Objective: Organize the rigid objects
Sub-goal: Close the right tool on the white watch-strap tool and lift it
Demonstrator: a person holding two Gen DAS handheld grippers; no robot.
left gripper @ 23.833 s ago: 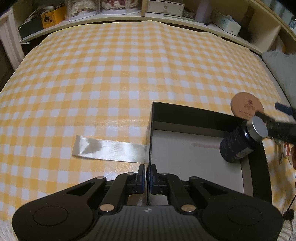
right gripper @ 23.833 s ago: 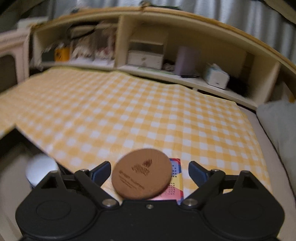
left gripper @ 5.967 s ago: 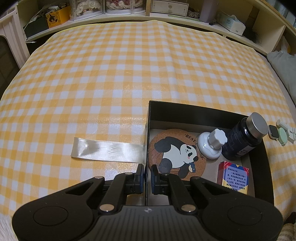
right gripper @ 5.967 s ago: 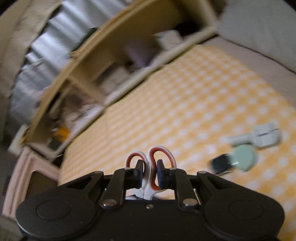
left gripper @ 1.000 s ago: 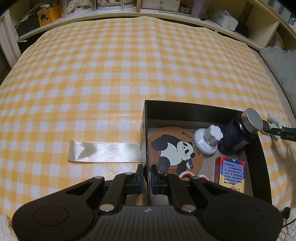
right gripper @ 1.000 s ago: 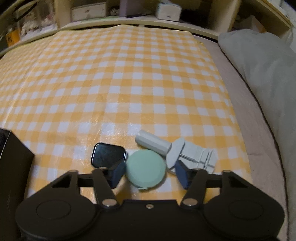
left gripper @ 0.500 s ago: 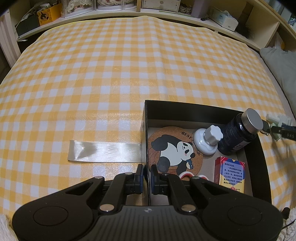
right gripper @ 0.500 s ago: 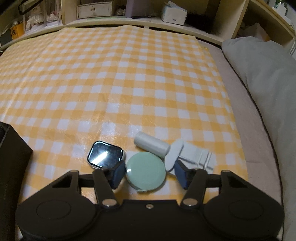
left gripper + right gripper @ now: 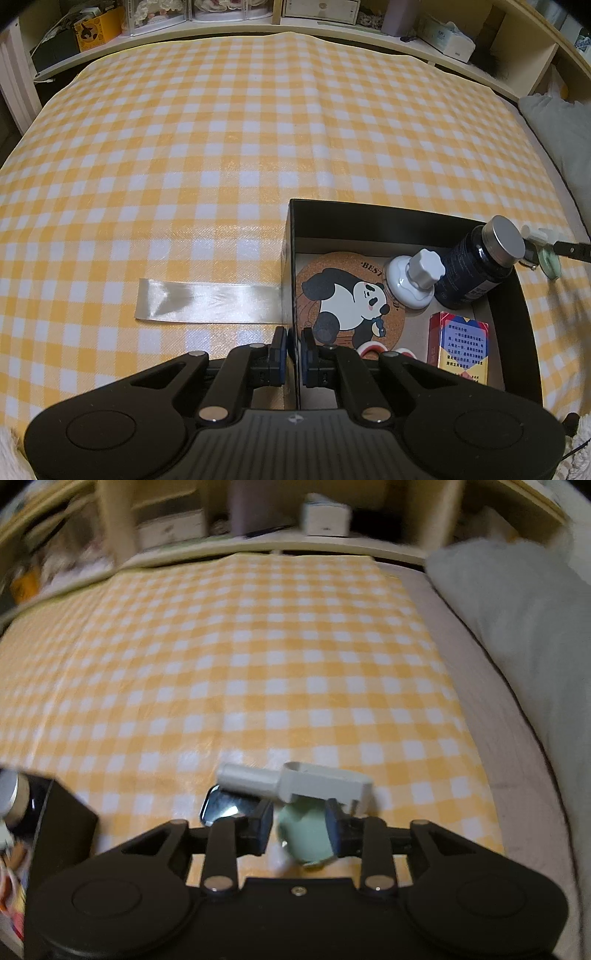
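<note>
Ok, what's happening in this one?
A person is packing loose items into a black box. The left gripper is shut on the box's near wall, steadying it. The right gripper is closing its jaws around a pale green round disc on the yellow checked cloth. The panda cork coaster and dark silver-capped bottle are already inside.

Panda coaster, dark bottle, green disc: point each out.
panda coaster [image 9: 347, 295], left wrist view, panda's white body.
dark bottle [image 9: 471, 271], left wrist view, dark side wall.
green disc [image 9: 303, 831], right wrist view, flat face.
</note>
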